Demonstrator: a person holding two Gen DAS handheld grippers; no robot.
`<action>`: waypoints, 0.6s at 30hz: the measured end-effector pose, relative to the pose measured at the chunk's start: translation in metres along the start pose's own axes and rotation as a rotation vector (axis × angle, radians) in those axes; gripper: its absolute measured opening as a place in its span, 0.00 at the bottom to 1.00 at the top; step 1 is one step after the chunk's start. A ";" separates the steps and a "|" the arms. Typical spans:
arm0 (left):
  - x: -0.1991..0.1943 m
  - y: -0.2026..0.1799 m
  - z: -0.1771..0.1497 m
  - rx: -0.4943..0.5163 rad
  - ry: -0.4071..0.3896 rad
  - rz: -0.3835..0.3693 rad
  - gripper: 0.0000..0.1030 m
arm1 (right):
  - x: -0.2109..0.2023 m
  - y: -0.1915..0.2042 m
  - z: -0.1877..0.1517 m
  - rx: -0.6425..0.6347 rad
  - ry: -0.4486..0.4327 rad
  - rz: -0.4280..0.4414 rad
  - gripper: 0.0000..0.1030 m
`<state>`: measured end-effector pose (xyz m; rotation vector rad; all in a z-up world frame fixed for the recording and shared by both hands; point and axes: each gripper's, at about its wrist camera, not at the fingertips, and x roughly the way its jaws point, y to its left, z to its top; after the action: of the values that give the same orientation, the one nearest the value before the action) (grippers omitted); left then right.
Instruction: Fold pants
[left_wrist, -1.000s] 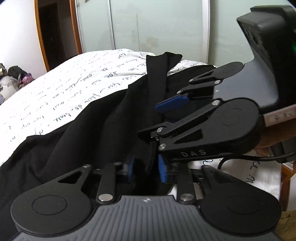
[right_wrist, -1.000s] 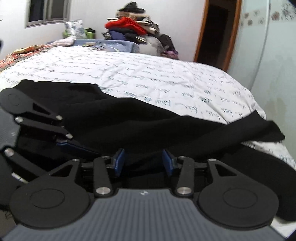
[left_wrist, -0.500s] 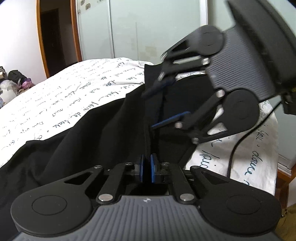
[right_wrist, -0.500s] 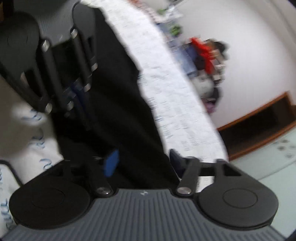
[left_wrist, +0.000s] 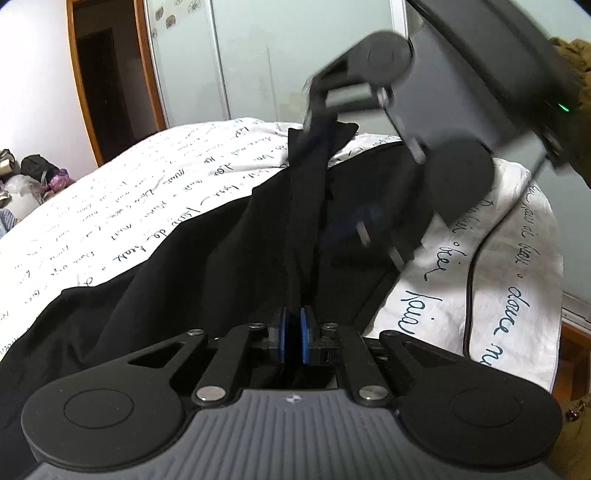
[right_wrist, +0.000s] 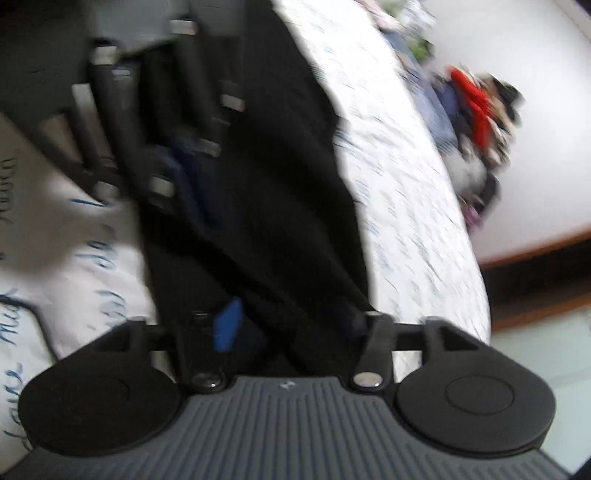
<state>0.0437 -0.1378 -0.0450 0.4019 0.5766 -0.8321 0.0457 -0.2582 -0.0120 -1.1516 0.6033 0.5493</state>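
Script-print bedsheet (left_wrist: 155, 206) bears one black pants (left_wrist: 207, 266); left gripper (left_wrist: 293, 338) pinches them, right gripper (right_wrist: 291, 328) jaws just opening, fabric between.

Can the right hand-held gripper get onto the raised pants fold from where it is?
Probably yes. The right hand-held gripper has just been opening, with the black pants between its pads and nothing else in the way. The left hand-held gripper is shut on the same fold closer in.
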 end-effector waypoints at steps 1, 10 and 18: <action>0.002 0.001 0.000 -0.003 0.008 -0.009 0.07 | 0.000 -0.009 -0.006 0.070 0.003 -0.051 0.65; 0.023 0.008 0.005 -0.043 0.030 -0.026 0.08 | 0.034 -0.137 -0.116 0.940 0.073 -0.389 0.70; 0.032 0.004 0.010 -0.036 0.030 -0.041 0.11 | 0.097 -0.182 -0.150 1.063 0.145 -0.410 0.70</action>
<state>0.0668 -0.1591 -0.0562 0.3713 0.6287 -0.8547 0.2152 -0.4481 -0.0009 -0.2708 0.6322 -0.2277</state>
